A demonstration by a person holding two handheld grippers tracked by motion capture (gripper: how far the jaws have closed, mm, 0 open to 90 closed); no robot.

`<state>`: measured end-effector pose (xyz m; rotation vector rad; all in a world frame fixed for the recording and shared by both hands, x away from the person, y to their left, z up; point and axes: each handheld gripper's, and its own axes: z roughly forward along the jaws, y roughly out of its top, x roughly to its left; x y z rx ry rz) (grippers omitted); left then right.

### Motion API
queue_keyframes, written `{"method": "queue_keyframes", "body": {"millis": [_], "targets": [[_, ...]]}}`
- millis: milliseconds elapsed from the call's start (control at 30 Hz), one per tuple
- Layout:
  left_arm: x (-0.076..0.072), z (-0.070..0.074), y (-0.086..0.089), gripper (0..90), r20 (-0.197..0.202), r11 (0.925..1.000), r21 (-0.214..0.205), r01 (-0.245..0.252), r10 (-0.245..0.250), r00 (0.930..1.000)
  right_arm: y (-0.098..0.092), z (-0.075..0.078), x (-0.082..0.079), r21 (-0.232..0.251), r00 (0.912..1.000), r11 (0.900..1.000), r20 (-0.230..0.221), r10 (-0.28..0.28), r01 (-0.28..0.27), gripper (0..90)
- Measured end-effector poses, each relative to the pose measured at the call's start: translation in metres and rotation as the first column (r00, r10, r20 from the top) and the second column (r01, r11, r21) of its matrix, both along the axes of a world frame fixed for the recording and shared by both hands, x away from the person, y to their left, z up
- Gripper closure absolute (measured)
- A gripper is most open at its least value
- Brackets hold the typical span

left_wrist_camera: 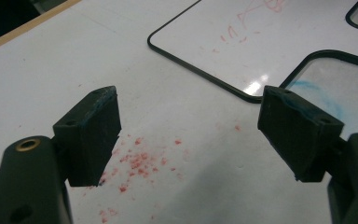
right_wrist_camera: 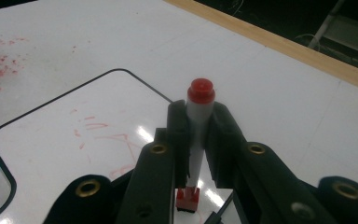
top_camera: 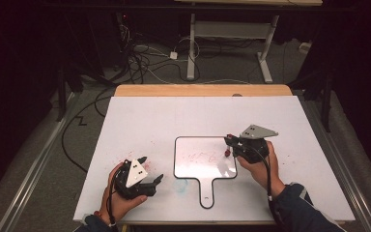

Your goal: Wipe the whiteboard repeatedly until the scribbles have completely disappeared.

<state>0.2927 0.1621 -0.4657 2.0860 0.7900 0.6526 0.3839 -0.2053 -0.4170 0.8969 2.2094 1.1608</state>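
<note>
A small white handheld board [top_camera: 193, 169] with a dark rim and a handle lies flat near the table's middle, with faint red scribbles [right_wrist_camera: 98, 126] on it. Over its right side my right gripper [top_camera: 230, 145] is shut on a red-capped marker [right_wrist_camera: 198, 126], which stands up between the jaws with its red end [right_wrist_camera: 201, 90] on top. At the front left my left gripper [top_camera: 152, 169] rests in a hand, open with nothing between its pads [left_wrist_camera: 93, 130]. The board's [left_wrist_camera: 270, 37] near corner lies just beyond that gripper [left_wrist_camera: 191, 121].
Red specks [left_wrist_camera: 140, 163] dot the white table top [top_camera: 174, 121] by the left gripper, and a blue smear [top_camera: 181, 186] marks it beside the board's handle. A wooden edge [top_camera: 203, 90] borders the far side. Beyond it lie floor cables [top_camera: 145, 63] and a desk frame [top_camera: 232, 48].
</note>
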Motion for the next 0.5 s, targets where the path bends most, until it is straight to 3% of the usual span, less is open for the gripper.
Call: {"method": "queue_keyframes", "body": {"millis": [300, 433, 500], "targets": [[0.000, 0.000, -0.001, 20.4, 0.003, 1.0000, 0.001, 0.009, -0.009, 1.0000, 0.042, -0.005, -0.012, 0.068, 0.9929, 0.9912, -0.026, 0.116, -0.114, 81.3], [0.000, 0.000, 0.000, 20.4, 0.000, 1.0000, -0.001, 0.008, -0.008, 1.0000, 0.043, -0.005, -0.012, 0.059, 0.9941, 0.9928, -0.024, 0.106, -0.104, 81.3], [0.000, 0.000, 0.000, 20.4, 0.000, 1.0000, -0.001, 0.007, -0.007, 1.0000, 0.037, -0.003, -0.011, 0.024, 0.9967, 0.9965, -0.010, 0.081, -0.080, 81.3]]}}
